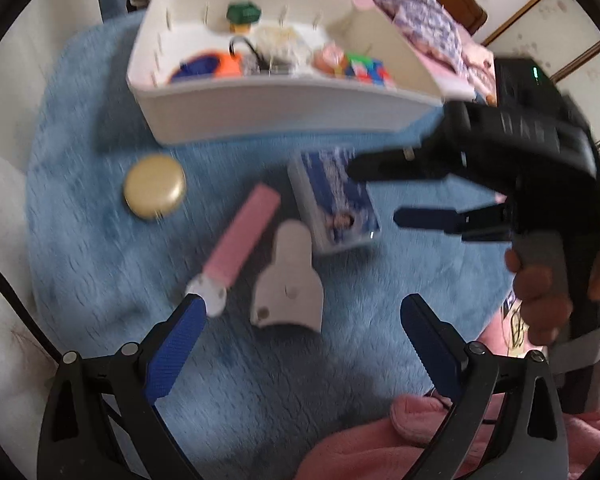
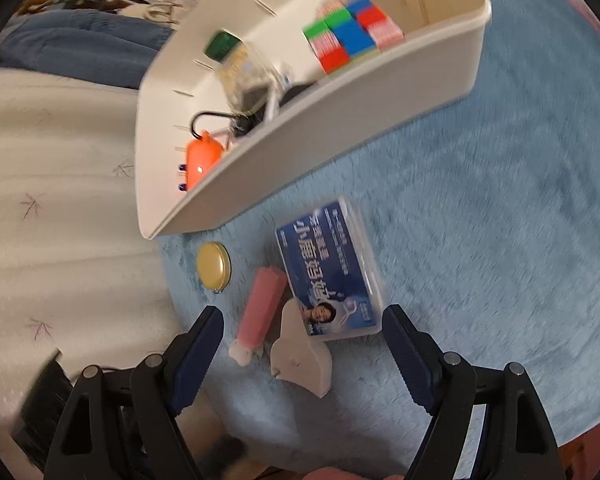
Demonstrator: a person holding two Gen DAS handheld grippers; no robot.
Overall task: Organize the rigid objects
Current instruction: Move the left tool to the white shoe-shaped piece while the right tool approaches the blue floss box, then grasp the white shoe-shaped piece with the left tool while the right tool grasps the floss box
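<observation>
A: What's on the blue rug point(image 1: 100, 240)?
B: A gold tin point(image 1: 155, 186), a pink stick point(image 1: 242, 236), a white scraper point(image 1: 290, 284) & a blue box point(image 1: 336, 200). All near each other, in front of the white bin point(image 1: 284, 112).
A: And in the bin?
B: A color cube point(image 2: 352, 32), an orange thing point(image 2: 204, 156), other bits, too blurry.
A: The tongs?
B: Left gripper point(image 1: 300, 320) is wide open w/ nothing in it, above the scraper. Right gripper point(image 2: 300, 336) is open too, empty, over the scraper & box
</observation>
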